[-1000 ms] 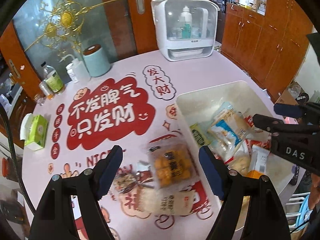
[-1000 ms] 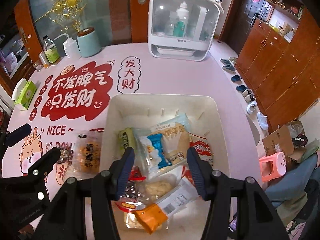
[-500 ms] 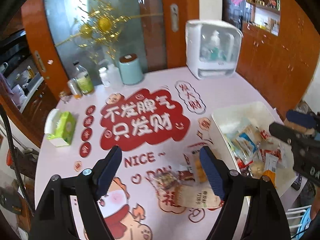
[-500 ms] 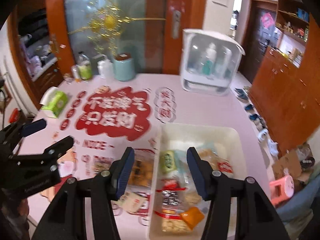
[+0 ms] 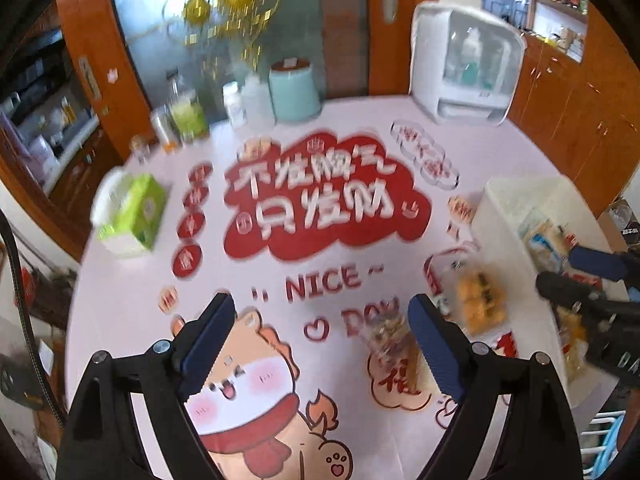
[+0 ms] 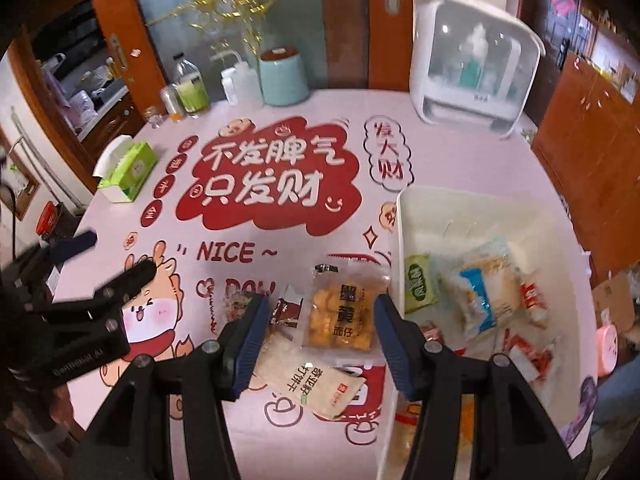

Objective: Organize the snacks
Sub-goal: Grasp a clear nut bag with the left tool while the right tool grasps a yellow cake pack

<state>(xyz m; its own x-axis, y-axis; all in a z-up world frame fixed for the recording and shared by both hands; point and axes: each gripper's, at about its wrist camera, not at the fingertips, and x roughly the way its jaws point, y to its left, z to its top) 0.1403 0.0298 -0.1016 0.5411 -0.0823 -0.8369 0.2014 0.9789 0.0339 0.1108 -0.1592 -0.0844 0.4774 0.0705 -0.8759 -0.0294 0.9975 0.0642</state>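
Snacks (image 6: 344, 312) lay loose on desk (image 6: 460, 160) beside bin (image 6: 400, 240), others already inside. Looked light, crinkly, slippery, contents probably brittle; best pinched at sealed edge. Left gripper (image 5: 320, 344) just been opening, wide and empty. Right gripper (image 6: 320, 338) part-open, empty, above yellow pack.

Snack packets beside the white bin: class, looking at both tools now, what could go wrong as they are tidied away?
1. The beige packet lies partly under the orange snack packet; lifting one may drag the other.
2. The white bin already holds loose packets; another could slide out near the table edge.
3. The right tool and the left tool are close together and might collide. Both are empty.
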